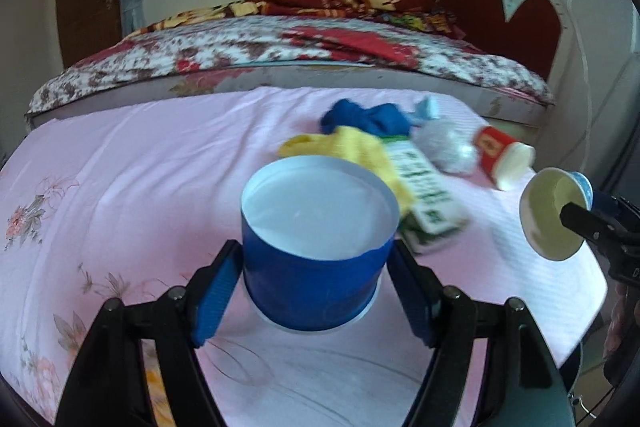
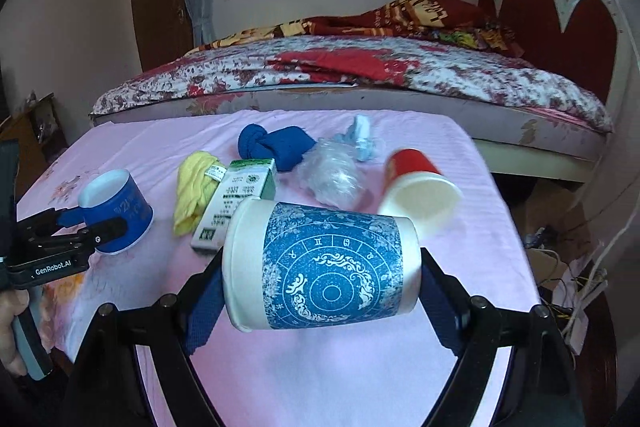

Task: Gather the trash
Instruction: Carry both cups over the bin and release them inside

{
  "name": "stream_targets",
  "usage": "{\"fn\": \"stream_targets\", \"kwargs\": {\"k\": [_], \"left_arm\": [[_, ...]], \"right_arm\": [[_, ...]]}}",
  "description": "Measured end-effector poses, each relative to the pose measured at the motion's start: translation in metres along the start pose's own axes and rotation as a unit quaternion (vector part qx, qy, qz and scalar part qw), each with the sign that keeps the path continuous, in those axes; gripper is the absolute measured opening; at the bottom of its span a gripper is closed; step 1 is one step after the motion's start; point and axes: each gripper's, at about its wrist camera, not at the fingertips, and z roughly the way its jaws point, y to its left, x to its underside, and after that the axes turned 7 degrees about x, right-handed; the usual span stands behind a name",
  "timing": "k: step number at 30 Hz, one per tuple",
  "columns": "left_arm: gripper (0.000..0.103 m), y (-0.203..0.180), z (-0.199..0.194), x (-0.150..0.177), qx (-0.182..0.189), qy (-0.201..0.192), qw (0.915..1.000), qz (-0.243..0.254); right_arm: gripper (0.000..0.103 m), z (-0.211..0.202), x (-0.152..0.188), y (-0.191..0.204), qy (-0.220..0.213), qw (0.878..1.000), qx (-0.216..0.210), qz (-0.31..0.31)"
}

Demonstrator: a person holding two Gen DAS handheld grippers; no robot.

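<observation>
My left gripper (image 1: 315,253) is shut on an upright blue paper cup (image 1: 316,279), its blue pads pressing both sides above the pink cloth. The right wrist view shows that cup (image 2: 116,215) in the left gripper (image 2: 94,227) at the left. My right gripper (image 2: 322,263) is shut on a white cup with a blue round print (image 2: 328,271), held on its side end to end. That cup (image 1: 552,215) shows at the right edge of the left wrist view. Both cups hang clear of the cloth.
On the pink-covered table (image 2: 320,367) lie a red paper cup on its side (image 2: 416,187), a green-and-white carton (image 2: 236,203), a clear plastic wad (image 2: 332,175), a yellow cloth (image 2: 196,191), a blue cloth (image 2: 276,147) and a pale blue scrap (image 2: 362,139). A bed (image 2: 360,75) stands behind; cables (image 2: 568,287) lie right.
</observation>
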Motion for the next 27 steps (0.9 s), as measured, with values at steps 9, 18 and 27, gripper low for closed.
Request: {"fn": "stream_targets", "kwargs": {"k": [9, 18, 27], "left_arm": [[0.074, -0.076, -0.015, 0.018, 0.047, -0.003, 0.9982, 0.037], [0.074, -0.153, -0.02, 0.027, 0.104, 0.0, 0.991, 0.084], [0.074, -0.22, -0.018, 0.042, 0.152, 0.011, 0.9799, 0.13]], "right_arm": [[0.088, -0.067, 0.024, -0.041, -0.024, 0.999, 0.031, 0.013], [0.088, -0.125, 0.057, -0.096, -0.027, 0.997, 0.076, 0.021], [0.088, -0.164, 0.102, -0.161, -0.012, 0.99, 0.123, 0.064]]}}
